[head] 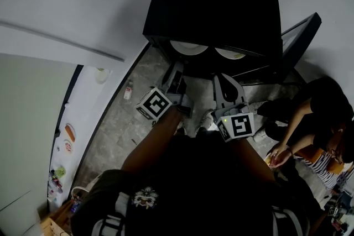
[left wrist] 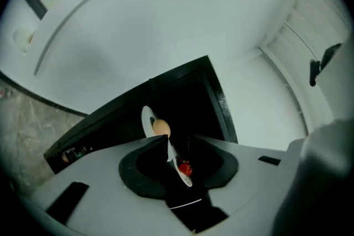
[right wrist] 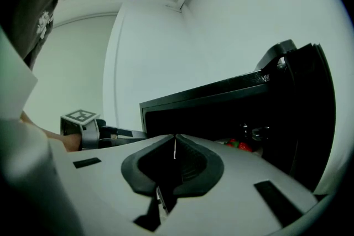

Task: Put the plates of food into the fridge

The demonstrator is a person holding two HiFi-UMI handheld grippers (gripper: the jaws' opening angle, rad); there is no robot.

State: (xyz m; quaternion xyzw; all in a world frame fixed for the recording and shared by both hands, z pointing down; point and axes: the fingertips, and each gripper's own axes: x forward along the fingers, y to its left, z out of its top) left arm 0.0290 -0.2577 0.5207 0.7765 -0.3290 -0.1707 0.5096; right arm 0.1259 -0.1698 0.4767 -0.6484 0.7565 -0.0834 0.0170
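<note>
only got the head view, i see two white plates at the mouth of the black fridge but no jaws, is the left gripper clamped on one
observer: No. The left gripper has its jaws apart. The rim of a round white plate sits between them, with a gap showing beside it.
operator: whats on that plate
observer: A tan round piece and a small red piece.
operator: and the other hand
observer: The right gripper has its jaws together and points into the black mini fridge.
</note>
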